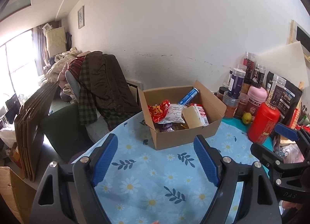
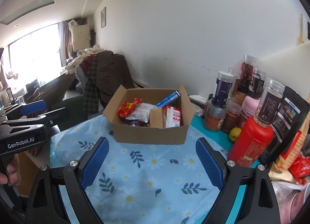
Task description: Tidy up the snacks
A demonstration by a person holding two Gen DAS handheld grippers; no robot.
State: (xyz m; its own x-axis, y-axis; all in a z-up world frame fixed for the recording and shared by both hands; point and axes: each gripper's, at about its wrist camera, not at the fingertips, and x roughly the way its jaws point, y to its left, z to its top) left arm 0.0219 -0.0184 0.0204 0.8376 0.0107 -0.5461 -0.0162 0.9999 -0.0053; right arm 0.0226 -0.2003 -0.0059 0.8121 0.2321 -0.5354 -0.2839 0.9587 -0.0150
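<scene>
Left hand-held gripper (image 1: 156, 158) released, empty; right hand-held gripper (image 2: 152, 161) same. Box (image 2: 151, 133) straight ahead, frame centre; blue tube (image 2: 168, 99) leaning diagonal at box back, upper right. Both about equally near.

Blown-out window (image 1: 17, 59) glare, fisheye-warped edges

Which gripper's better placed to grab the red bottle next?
Probably right. The red bottle stands just off the right gripper's right side. The left gripper sits farther over, with the right one between it and the bottle. Both are open and empty.
</scene>
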